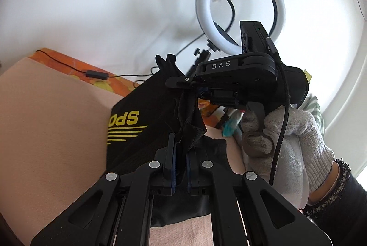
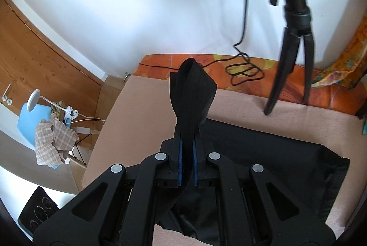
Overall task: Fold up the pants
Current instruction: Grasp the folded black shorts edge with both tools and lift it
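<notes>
Pinching bunched black pants (image 1: 146, 108) between both jaws; fabud beyond left gripper (image 1: 180, 149) probably continues hidden, right gripper (image 2: 187, 147) raised alongside.

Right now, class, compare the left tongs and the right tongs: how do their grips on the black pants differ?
1. The left tongs pinch a crumpled bunch of the pants; the right tongs pinch a smooth, folded band.
2. Yellow lettering shows on the cloth beside the left tongs; the cloth around the right tongs is plain black.
Both are shut on the pants, lifted off the pink cover.
</notes>
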Demonstrator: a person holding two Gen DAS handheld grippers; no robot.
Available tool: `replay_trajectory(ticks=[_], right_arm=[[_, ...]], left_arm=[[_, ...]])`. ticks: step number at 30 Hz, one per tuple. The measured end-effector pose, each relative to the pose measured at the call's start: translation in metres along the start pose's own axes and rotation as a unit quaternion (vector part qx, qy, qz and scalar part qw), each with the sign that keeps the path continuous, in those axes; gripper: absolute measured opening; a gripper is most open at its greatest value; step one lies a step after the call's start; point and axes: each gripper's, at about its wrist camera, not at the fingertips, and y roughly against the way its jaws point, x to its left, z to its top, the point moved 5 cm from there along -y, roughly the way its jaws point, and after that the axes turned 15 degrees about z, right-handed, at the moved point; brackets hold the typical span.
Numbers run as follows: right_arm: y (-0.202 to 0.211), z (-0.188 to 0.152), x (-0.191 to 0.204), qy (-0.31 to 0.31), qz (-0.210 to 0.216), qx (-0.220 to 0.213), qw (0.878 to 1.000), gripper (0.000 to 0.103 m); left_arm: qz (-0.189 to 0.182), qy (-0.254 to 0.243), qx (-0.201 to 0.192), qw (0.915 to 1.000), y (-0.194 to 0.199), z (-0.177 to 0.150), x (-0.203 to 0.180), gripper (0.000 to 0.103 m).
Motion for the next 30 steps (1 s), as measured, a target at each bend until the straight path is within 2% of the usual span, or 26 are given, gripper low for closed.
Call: replay_trajectory(ticks=[9,14,24,27,30], right_arm=[[0.065,-0.016,-0.06,-0.019,-0.039,-0.018,0.999,0.008],[0.085,-0.03,-0.096,-0.032,-0.059,-0.015,0.998,0.008],[0.085,-0.055,-0.147,-0.041,-0.083,0.002,0.996,0.007],[0.084,-0.061,-0.164,-0.052,-0.087,0.003,0.995,0.007],[0.085,-0.064,-0.176,-0.062,-0.08,-0.002,0.995,0.007]], left_arm=[[-0.044,-0.049,0.042,0.997,-0.027,-0.033,-0.069,0.005],[-0.059,-0.073,0.068,0.9932,-0.047,-0.053,-0.097,0.005],[-0.08,-0.104,0.135,0.9822,-0.08,-0.087,-0.122,0.005],[-0.09,-0.115,0.15,0.9779,-0.077,-0.093,-0.125,0.005],[-0.098,-0.123,0.165,0.9735,-0.068,-0.093,-0.126,0.011]])
